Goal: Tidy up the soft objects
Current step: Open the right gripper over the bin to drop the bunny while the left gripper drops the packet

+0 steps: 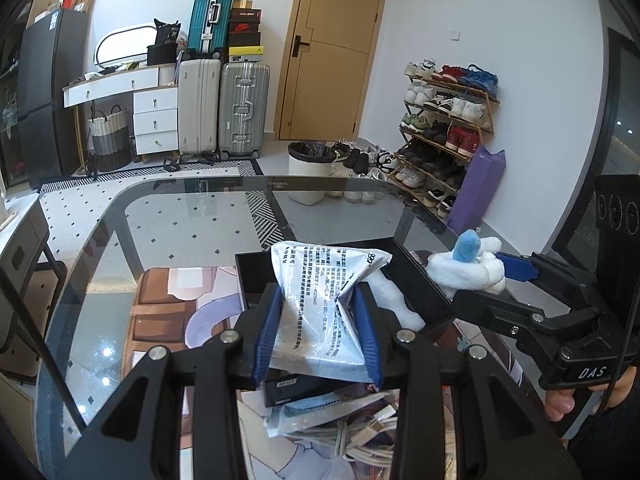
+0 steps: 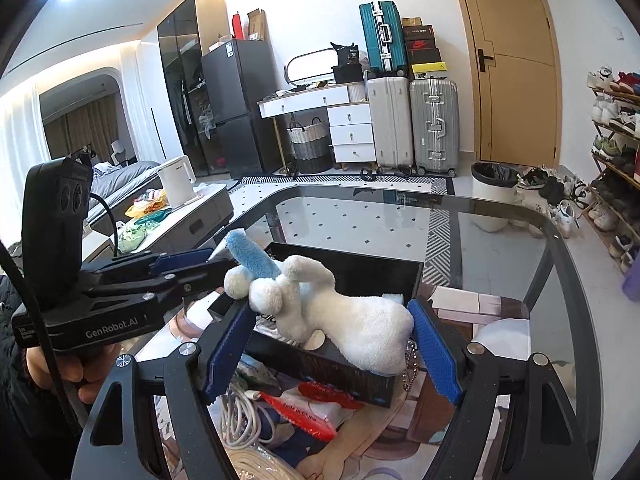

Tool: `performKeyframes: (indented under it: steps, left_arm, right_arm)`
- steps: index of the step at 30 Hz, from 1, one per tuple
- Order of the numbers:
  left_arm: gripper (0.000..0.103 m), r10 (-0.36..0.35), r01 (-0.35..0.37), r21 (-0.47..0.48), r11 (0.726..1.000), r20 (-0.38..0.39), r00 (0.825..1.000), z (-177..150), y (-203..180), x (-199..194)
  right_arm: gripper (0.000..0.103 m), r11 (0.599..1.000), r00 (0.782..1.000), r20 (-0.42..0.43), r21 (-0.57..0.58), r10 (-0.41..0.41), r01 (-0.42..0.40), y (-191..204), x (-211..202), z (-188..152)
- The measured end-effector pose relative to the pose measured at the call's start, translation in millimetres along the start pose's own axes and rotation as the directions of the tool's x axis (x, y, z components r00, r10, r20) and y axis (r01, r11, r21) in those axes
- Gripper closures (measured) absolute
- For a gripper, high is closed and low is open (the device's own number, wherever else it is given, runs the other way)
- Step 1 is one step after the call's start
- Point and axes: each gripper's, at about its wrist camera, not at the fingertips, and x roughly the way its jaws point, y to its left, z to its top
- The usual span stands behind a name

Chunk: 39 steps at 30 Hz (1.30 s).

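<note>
White plush toy (image 2: 352, 320) draped over near wall of black box (image 2: 404, 276) on glass bench (image 2: 500, 216), between wide-spread blue pads of right hand-held gripper (image 2: 332, 344), not pinched. White printed pouch (image 1: 320, 296) clamped in narrow left hand-held gripper (image 1: 318, 332), above box. Cables (image 2: 244, 412) heaped just beside box.

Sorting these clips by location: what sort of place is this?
Most likely a lived-in apartment room near its entrance: a loaded shoe rack by the door, stacked suitcases, and a bed in the next space.
</note>
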Motion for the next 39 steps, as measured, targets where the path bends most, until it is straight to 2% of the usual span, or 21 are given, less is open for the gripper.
performKeyframes:
  steps: [25, 31, 33, 39]
  left_arm:
    - [0.067, 0.01, -0.01, -0.017, 1.0, -0.021, 1.0, 5, 5, 24]
    - [0.067, 0.013, -0.013, -0.029, 0.999, -0.025, 1.0, 5, 9, 25]
    - [0.067, 0.013, -0.013, -0.03, 0.999, -0.025, 1.0, 5, 8, 26]
    - [0.065, 0.018, -0.018, -0.014, 1.0, -0.025, 1.0, 5, 5, 24]
  right_arm:
    - [0.024, 1.0, 0.999, -0.047, 0.001, 0.028, -0.028, 1, 44, 6]
    - [0.016, 1.0, 0.999, -0.047, -0.011, 0.022, -0.022, 0, 49, 4]
    - [0.005, 1.0, 0.999, -0.034, -0.012, 0.016, -0.016, 2, 46, 3]
    - [0.002, 1.0, 1.0, -0.023, -0.009, -0.009, 0.009, -1, 36, -1]
